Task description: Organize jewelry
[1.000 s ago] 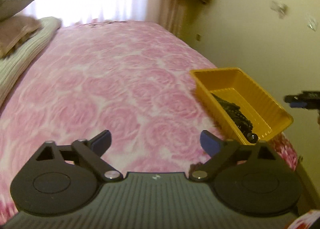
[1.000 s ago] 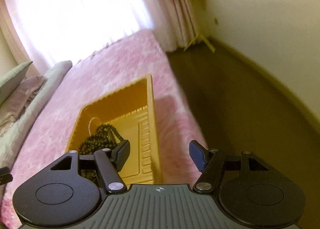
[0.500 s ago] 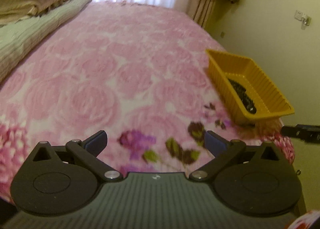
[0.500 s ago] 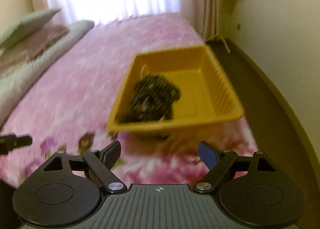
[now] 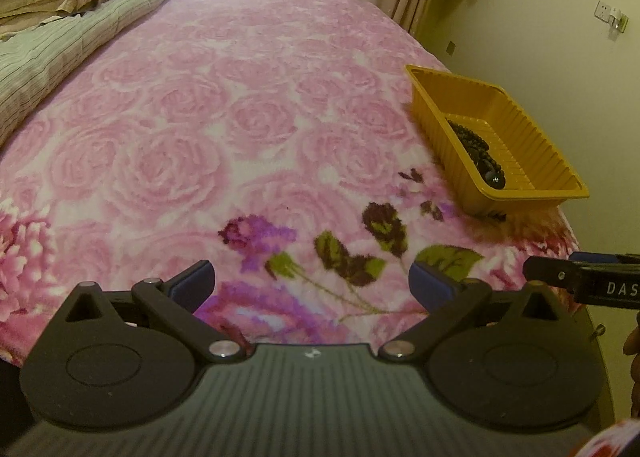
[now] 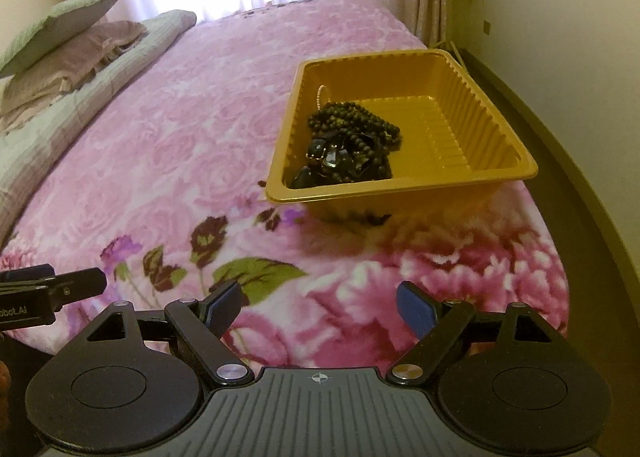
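Observation:
A yellow ribbed plastic tray (image 6: pixel 472 125) (image 5: pixel 520 125) rests on the pink rose blanket near the bed's right edge. Inside it lies a heap of dark bead necklaces and black stones (image 6: pixel 348 145) (image 5: pixel 478 151), with a pale bead strand (image 6: pixel 320 93) against the far left wall. My right gripper (image 6: pixel 318 307) is open over the blanket, well short of the tray, with nothing between its fingers. Further left, my left gripper (image 5: pixel 310 283) is also open and empty above the flower pattern. Each gripper's fingertip shows at the edge of the other's view.
The pink rose blanket (image 5: pixel 240 117) covers the bed. Folded green bedding and pillows (image 5: pixel 60 29) lie along the left side. A curtained window stands beyond the bed. The floor (image 6: pixel 568 145) and a cream wall run along the right, just past the tray.
Both grippers pulled back toward the foot of the bed, away from the tray. The right gripper, earlier right above the tray's edge, opened wider. The views have steadied.

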Tool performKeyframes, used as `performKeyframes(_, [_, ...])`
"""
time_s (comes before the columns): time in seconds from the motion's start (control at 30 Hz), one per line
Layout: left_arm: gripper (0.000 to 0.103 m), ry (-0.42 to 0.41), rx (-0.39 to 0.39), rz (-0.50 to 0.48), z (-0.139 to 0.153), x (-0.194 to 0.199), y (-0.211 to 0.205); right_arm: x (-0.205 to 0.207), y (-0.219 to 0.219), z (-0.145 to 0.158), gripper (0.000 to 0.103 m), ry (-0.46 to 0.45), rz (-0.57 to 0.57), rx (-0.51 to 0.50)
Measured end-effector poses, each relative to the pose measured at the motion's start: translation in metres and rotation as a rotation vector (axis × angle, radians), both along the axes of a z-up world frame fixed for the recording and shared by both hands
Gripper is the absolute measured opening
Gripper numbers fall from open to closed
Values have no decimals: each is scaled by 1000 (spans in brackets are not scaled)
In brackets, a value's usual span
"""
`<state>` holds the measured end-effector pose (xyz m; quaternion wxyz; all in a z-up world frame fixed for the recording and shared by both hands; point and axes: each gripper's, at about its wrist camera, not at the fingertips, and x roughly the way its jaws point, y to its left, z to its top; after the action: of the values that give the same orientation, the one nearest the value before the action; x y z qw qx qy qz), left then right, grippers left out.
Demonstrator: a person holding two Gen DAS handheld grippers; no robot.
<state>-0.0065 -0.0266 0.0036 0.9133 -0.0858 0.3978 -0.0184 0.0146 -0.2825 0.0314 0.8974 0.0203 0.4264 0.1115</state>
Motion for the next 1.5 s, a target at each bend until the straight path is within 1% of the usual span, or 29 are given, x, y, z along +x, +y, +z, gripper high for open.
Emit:
performKeyframes(0.13, [103, -4, 27, 3, 0, 0, -3, 2, 6, 0, 84, -6, 9, -10])
performKeyframes(0.33, [103, 5, 43, 8, -4, 1, -4, 4, 14, -2, 84, 1, 23, 1])
performKeyframes(1.5, [103, -1, 49, -1, -3, 1, -8, 5, 19, 3, 84, -9, 32, 2])
